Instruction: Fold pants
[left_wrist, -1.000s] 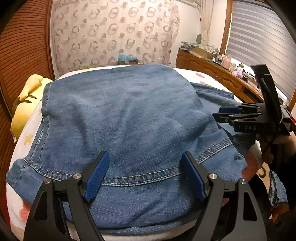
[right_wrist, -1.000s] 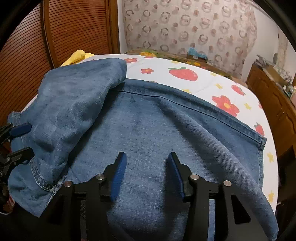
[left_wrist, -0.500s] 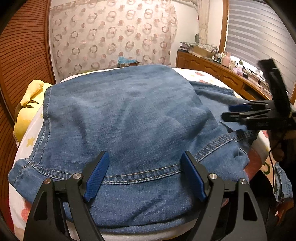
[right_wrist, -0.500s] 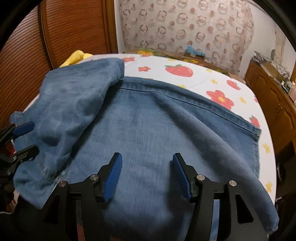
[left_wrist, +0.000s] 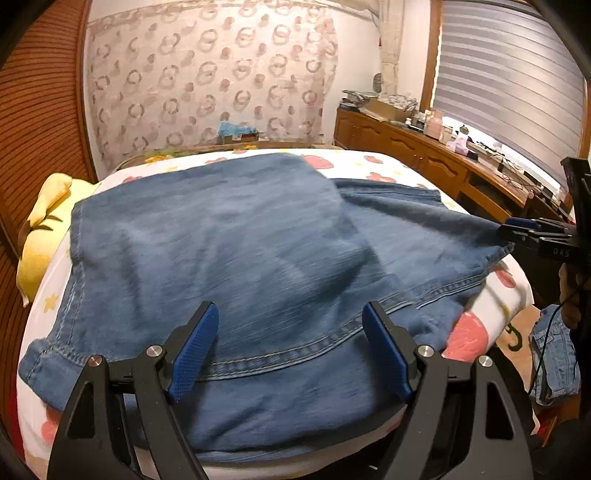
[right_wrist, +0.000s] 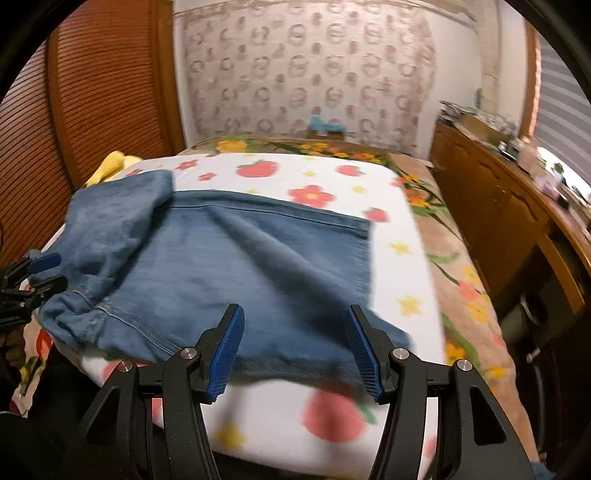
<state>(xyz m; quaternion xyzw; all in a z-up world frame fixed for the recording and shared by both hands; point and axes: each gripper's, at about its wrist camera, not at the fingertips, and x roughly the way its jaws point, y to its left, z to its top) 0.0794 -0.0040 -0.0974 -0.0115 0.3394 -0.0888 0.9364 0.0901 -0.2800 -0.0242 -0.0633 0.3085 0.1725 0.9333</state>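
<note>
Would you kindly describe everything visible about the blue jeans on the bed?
The jeans are faded blue denim with pale double-stitched hems, lying partly folded on the floral sheet: one section is doubled over the other. One leg stretches flat to the right. Neither open gripper clamps them.

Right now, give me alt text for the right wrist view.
Blue denim pants, partly folded, lie on a white fruit-and-flower bedsheet. The right tongs hang open and empty above their near edge, with the left tongs at far left.

A home bedroom: a bed (right_wrist: 413, 258) in flowered sheets, wooden dresser (left_wrist: 424, 162), window blinds (left_wrist: 509, 81).
</note>
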